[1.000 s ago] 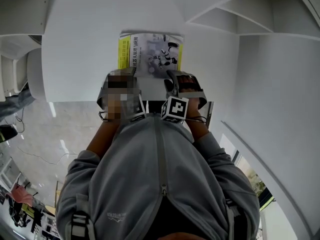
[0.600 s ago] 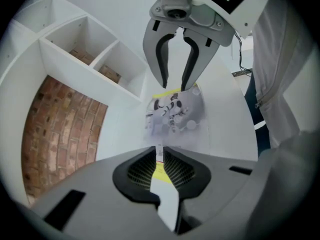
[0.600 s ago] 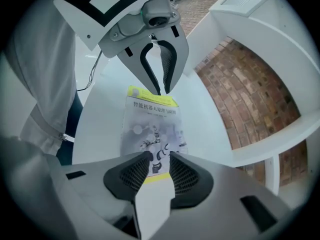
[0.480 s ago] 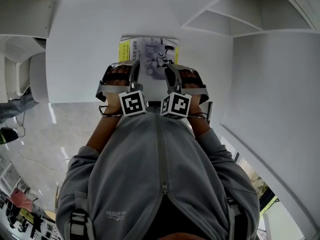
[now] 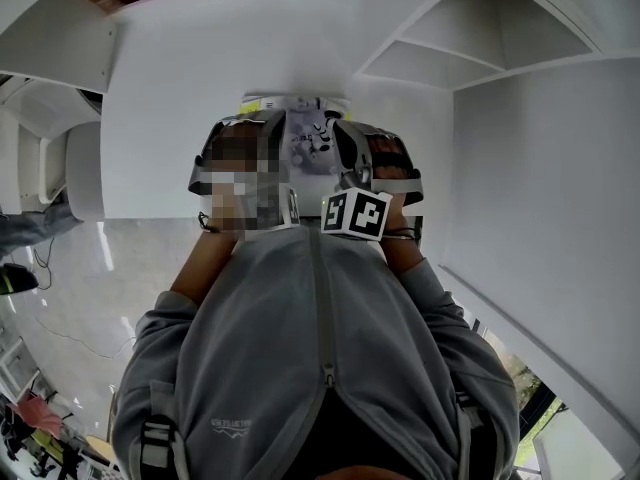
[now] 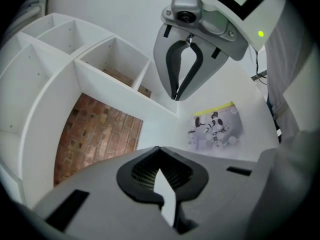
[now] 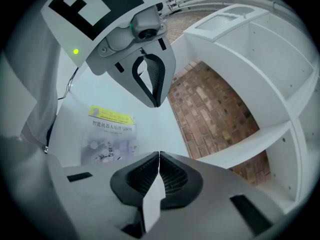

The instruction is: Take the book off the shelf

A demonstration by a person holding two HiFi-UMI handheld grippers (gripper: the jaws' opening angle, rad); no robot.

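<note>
Book [image 5: 314,136] flat on white shelf [image 5: 170,98], left tool [image 6: 159,150] and right tool [image 7: 159,155] both closed, seemingly empty

The shelf [image 6: 115,86] is showing smooth matt white paint, the wall [image 6: 95,139] rough red brick. The book [image 6: 216,130] is wearing a smooth paper cover. The left gripper [image 6: 159,151] and right gripper [image 7: 159,156] are showing matt grey plastic with ribbed black pads [image 6: 144,172], the jacket [image 5: 320,358] soft grey cloth
</note>
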